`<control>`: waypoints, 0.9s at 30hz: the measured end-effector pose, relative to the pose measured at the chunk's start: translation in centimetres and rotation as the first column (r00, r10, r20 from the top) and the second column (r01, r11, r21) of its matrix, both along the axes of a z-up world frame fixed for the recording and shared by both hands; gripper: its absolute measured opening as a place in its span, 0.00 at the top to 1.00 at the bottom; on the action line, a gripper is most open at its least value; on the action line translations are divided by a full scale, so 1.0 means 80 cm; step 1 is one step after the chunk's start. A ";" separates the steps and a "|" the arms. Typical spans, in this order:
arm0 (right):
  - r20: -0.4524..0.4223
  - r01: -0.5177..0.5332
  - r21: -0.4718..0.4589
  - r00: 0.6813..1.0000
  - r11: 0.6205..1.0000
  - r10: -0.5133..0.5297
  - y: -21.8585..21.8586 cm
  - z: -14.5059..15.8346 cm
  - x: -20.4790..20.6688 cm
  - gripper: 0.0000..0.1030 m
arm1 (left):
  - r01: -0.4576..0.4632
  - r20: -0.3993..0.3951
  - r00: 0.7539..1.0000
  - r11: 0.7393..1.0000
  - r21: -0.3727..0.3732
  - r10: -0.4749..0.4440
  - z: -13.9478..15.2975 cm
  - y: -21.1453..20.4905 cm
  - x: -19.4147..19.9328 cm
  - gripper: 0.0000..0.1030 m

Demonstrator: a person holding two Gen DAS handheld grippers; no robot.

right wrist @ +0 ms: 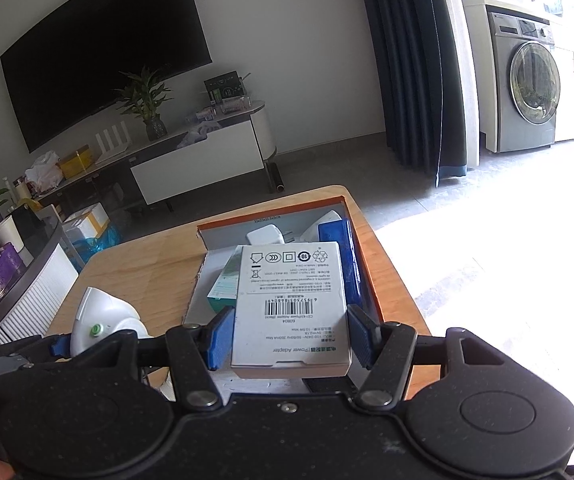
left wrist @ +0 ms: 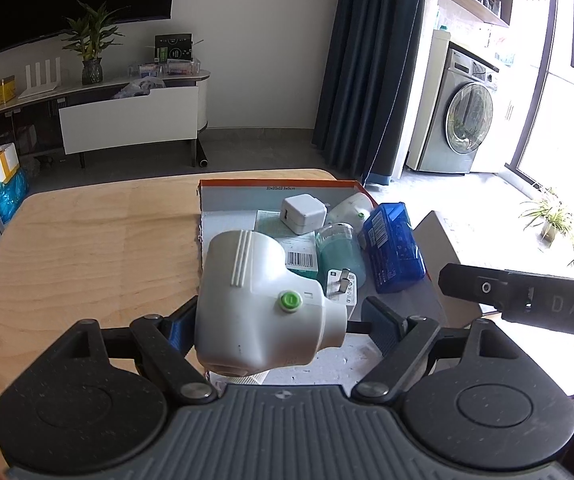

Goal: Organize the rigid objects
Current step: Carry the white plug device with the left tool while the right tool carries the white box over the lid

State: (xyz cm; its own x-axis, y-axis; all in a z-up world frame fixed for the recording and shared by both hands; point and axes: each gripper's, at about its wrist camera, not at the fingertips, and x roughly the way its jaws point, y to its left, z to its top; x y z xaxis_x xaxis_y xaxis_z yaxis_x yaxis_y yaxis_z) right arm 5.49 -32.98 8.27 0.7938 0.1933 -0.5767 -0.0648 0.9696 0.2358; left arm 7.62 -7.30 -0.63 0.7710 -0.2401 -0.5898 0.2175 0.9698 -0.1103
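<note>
A wooden worktop (left wrist: 87, 248) is seen from both claws, with an open cardboard box (left wrist: 279, 190), orange on the outside, lying on it toward the right edge.

The left claw (left wrist: 283, 322) is spread wide around a white plastic device (left wrist: 263, 300) with a green button on its side. The left blue pad is touched by the device, while a gap is left between the device and the right pad (left wrist: 383, 326), so the device is not clamped from both sides; whether it is carried or merely resting cannot be told. In the right wrist view the same device (right wrist: 107, 320) is seen at the lower left, just outside the box's left wall.

The right claw (right wrist: 289, 338) is clenched on a white carton (right wrist: 291, 304) printed with a barcode and the words "Power Adapter"; both blue pads (right wrist: 221, 336) are pressed against its sides. The carton is held above the near part of the box.

Inside the box, a white charger cube (left wrist: 303, 214) is seen toward the back, a blue plastic case (left wrist: 393, 248) along the right wall, a teal-filled clear bottle (left wrist: 337, 252) in the middle, a small white plug (left wrist: 343, 286) just in front of it, and another white device (left wrist: 353, 208) at the back right.

A finger of the right claw (left wrist: 523, 298) is seen entering the left wrist view from the right.
</note>
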 end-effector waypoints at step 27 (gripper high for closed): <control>-0.016 -0.011 0.004 1.000 1.000 0.011 -0.005 -0.006 0.017 0.31 | 0.008 -0.017 1.000 1.000 -0.012 -0.008 0.004 0.000 0.019 0.17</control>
